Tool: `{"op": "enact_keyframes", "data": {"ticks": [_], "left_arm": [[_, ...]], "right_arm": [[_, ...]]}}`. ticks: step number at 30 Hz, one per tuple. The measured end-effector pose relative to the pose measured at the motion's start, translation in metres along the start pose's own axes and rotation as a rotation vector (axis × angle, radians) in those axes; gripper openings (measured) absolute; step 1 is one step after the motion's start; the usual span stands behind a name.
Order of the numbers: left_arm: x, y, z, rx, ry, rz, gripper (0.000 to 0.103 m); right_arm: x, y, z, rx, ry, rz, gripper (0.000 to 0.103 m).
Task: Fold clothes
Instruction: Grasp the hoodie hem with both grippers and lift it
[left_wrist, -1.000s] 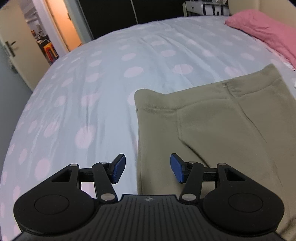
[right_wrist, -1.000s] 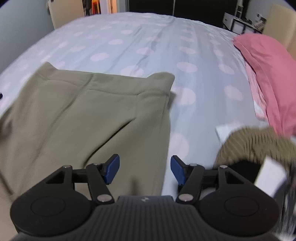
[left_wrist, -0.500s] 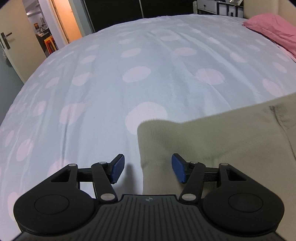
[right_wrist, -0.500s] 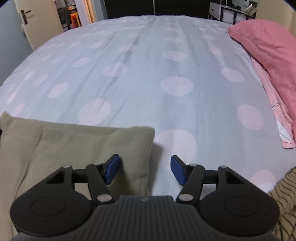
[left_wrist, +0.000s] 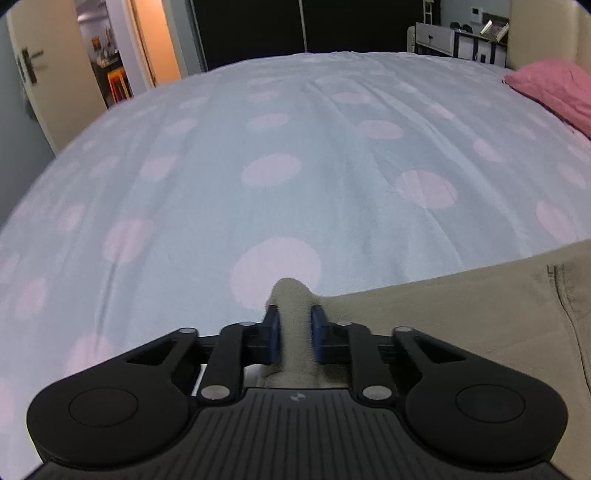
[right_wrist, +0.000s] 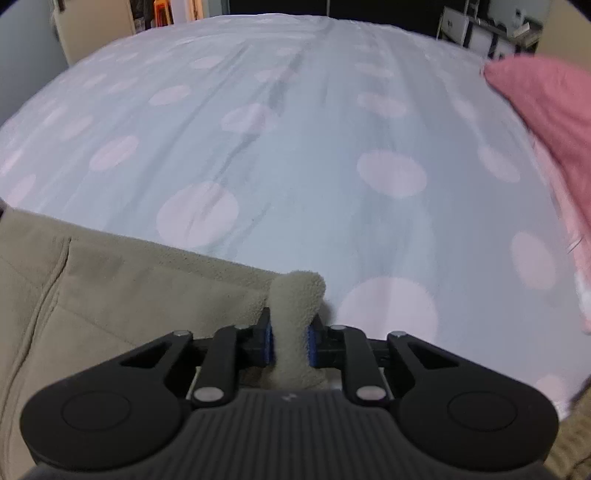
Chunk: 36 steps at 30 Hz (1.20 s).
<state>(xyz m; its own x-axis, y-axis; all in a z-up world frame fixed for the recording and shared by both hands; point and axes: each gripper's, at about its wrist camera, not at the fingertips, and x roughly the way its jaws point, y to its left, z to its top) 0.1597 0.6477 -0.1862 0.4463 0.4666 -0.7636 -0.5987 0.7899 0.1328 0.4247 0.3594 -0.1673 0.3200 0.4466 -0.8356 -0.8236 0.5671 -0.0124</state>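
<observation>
Dotted bed carries khaki garment, pink pillow.

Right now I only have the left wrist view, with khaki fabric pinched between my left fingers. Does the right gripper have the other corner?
Observer: Yes, the right gripper is closing on the khaki garment, with its corner bunched between the blue pads.
Operator: Anything close beside it?
Observer: A pink pillow lies to its right on the dotted bedspread.
Operator: Anything nearer?
Observer: A ribbed tan fabric shows at the lower right edge.
</observation>
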Motion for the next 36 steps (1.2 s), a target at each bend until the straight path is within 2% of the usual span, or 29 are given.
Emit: {"op": "enact_keyframes", "data": {"ticks": [6, 12, 18, 22, 25, 28, 32, 36], "left_arm": [[-0.069, 0.009, 0.008, 0.010, -0.081, -0.015, 0.011], [-0.175, 0.021, -0.006, 0.005, -0.225, -0.017, 0.011], [-0.287, 0.036, -0.041, 0.008, -0.347, -0.037, 0.011], [-0.355, 0.037, -0.077, 0.042, -0.406, -0.055, 0.011], [-0.390, 0.036, -0.109, 0.076, -0.408, -0.066, 0.010], [-0.417, 0.034, -0.138, 0.111, -0.397, -0.078, 0.010], [-0.432, 0.030, -0.179, 0.150, -0.343, -0.092, 0.010], [-0.432, 0.024, -0.220, 0.197, -0.256, -0.109, 0.010]], "right_arm": [[-0.071, -0.005, 0.004, 0.006, -0.101, 0.047, 0.018], [-0.172, 0.002, -0.012, -0.043, -0.238, 0.073, 0.017], [-0.288, 0.005, -0.060, -0.058, -0.382, 0.125, 0.017], [-0.358, 0.014, -0.113, -0.086, -0.456, 0.169, 0.017], [-0.404, 0.021, -0.155, -0.103, -0.497, 0.202, 0.017], [-0.430, 0.027, -0.195, -0.128, -0.490, 0.238, 0.017], [-0.448, 0.040, -0.245, -0.187, -0.456, 0.258, 0.017], [-0.450, 0.048, -0.288, -0.230, -0.402, 0.297, 0.017]]}}
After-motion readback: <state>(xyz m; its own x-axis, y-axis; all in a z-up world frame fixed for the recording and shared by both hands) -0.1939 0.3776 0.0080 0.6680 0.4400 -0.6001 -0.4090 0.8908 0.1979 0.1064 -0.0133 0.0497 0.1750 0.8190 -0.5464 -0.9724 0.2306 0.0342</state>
